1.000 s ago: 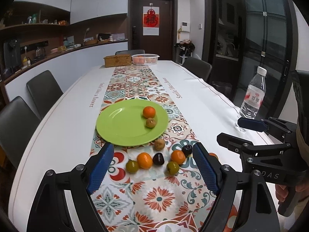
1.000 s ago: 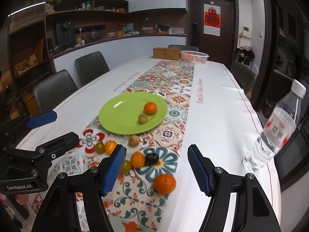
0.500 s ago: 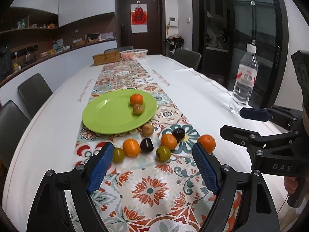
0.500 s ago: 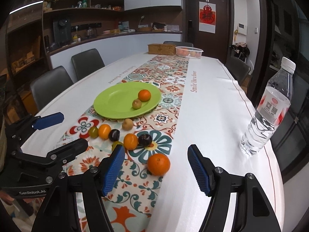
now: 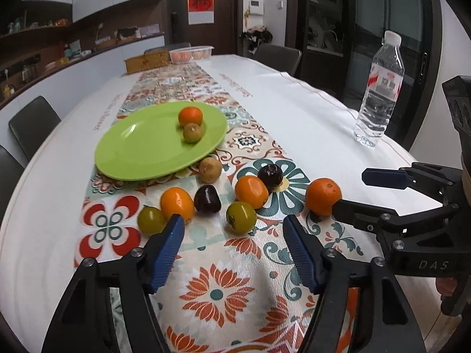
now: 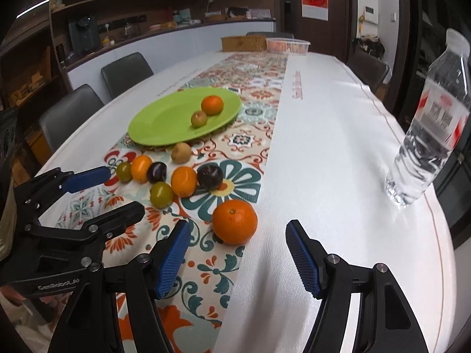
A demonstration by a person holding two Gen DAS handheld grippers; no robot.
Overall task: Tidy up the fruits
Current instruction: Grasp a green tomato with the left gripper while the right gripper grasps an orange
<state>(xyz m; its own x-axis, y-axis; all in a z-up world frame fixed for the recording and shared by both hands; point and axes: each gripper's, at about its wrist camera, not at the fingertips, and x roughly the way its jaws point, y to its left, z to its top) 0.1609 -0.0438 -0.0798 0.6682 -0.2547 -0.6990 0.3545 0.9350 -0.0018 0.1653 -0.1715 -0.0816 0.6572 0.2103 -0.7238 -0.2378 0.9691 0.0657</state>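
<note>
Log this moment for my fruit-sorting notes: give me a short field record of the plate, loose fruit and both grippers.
plate: green plate, holding one orange fruit and one brownish fruit
loose fruit: eight on the patterned runner, near the plate's front edge
nearest right: large orange, ahead of the right gripper
left gripper: open, empty, fingers have just been closing
right gripper: open, empty
bystander: water bottle, upright
</note>
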